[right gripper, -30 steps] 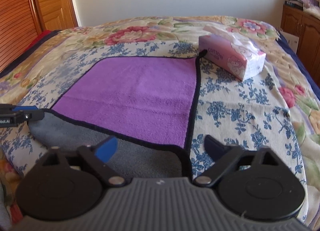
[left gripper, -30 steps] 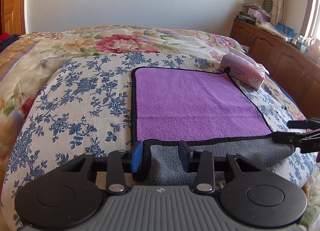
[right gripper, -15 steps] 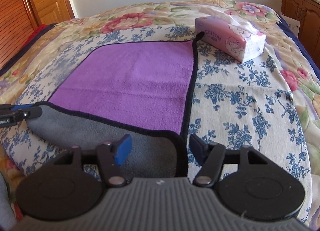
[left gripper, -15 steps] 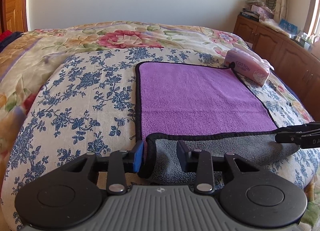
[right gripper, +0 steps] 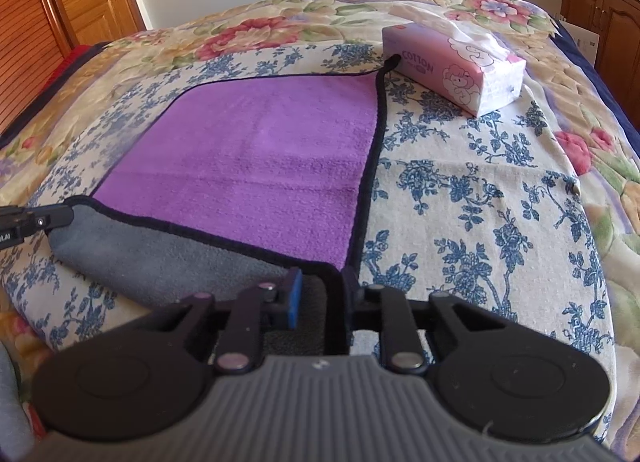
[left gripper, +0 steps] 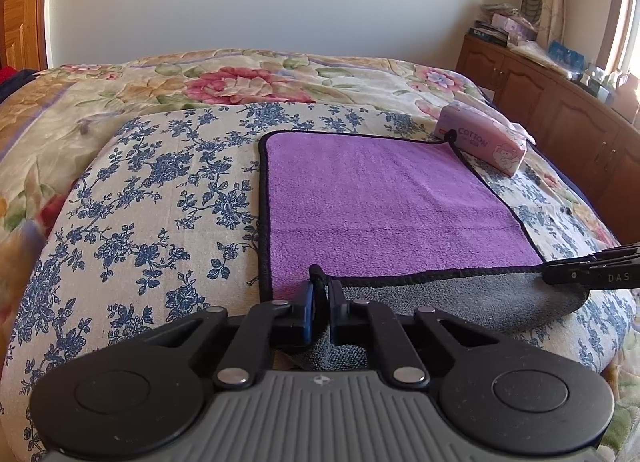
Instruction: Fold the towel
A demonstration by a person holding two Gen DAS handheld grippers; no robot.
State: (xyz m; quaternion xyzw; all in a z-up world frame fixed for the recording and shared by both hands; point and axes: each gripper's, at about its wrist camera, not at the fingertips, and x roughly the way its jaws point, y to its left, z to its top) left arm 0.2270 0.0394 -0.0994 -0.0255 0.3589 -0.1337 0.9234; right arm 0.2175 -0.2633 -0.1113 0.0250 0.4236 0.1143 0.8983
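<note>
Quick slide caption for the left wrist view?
Left gripper pinches the purple towel's near corner, gray underside turned up, beside a tissue pack.

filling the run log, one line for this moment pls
left gripper: shut on purple towel near corner | right gripper: shut on other near corner | near edge lifted, grey underside showing

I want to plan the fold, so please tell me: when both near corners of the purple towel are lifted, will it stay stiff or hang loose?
Probably loose: the purple towel already curls over, grey underside up, near the left hand-held gripper. It likely sags between the corners. The plush pile should grip, not slip.
</note>
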